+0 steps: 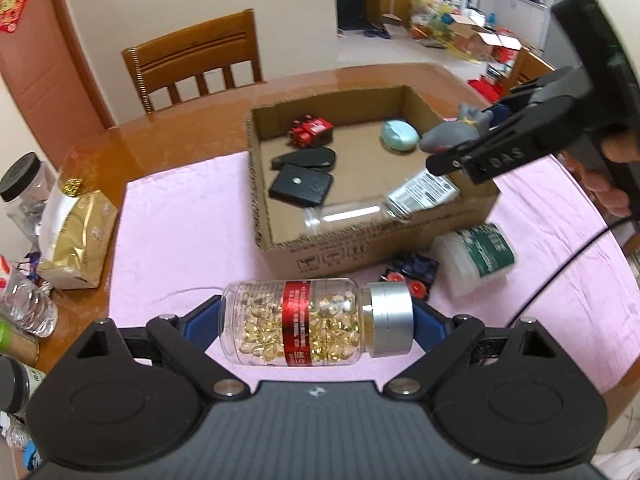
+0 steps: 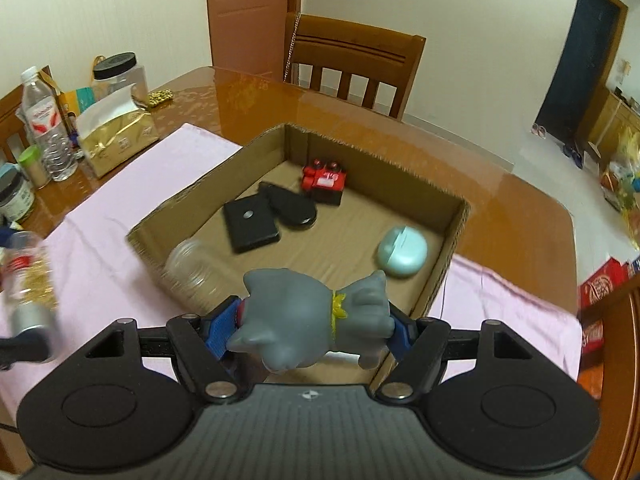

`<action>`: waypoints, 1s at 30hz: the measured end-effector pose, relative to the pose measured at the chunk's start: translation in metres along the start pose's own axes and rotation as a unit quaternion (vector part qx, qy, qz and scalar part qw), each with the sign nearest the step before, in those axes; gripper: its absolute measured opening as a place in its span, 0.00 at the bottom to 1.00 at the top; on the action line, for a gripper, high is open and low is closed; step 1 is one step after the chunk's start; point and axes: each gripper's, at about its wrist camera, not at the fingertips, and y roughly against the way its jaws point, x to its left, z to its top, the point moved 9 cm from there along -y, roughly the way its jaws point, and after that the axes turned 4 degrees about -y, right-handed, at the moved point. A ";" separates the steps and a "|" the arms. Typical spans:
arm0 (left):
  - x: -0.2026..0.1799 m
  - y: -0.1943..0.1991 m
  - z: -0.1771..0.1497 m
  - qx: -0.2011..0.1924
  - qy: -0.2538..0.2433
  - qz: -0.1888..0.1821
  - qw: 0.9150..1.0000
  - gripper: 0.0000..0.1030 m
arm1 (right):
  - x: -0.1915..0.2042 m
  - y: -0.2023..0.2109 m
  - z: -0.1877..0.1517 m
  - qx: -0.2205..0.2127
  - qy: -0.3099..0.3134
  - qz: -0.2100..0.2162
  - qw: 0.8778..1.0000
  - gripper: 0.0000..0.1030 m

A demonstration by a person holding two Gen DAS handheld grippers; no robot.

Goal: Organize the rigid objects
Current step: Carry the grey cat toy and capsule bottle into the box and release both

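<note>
legibly, right tongs [image 1: 450,160] read "das"

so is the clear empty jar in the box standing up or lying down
Lying down. The clear jar rests on its side along the cardboard box's near wall, open mouth pointing sideways; no lid is visible on it.

Two claw-mounted fisheye views, both angled steeply down at the tabletop [image 1: 192,128].
The left camera looks from the near side of the cardboard box [image 1: 360,248]; the right hangs close above it [image 2: 440,200]. Both share box, chair [image 1: 192,60] and pink cloth [image 2: 100,216].
</note>
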 end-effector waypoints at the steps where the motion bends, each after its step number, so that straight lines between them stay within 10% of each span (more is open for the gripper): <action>1: 0.001 0.000 0.002 -0.001 0.003 0.005 1.000 0.91 | -0.003 -0.008 0.005 0.001 0.002 -0.001 1.000 0.75; 8: 0.012 -0.004 0.017 -0.006 0.029 0.032 0.999 0.91 | -0.022 -0.060 0.030 0.014 0.006 0.000 1.000 0.76; 12: 0.016 -0.009 0.027 -0.005 0.038 0.043 0.998 0.91 | -0.032 -0.072 0.039 -0.001 0.004 -0.012 1.000 1.00; 30: 0.013 -0.048 0.095 -0.036 0.002 0.030 0.999 0.91 | -0.046 -0.015 -0.001 -0.014 -0.021 -0.033 0.999 1.00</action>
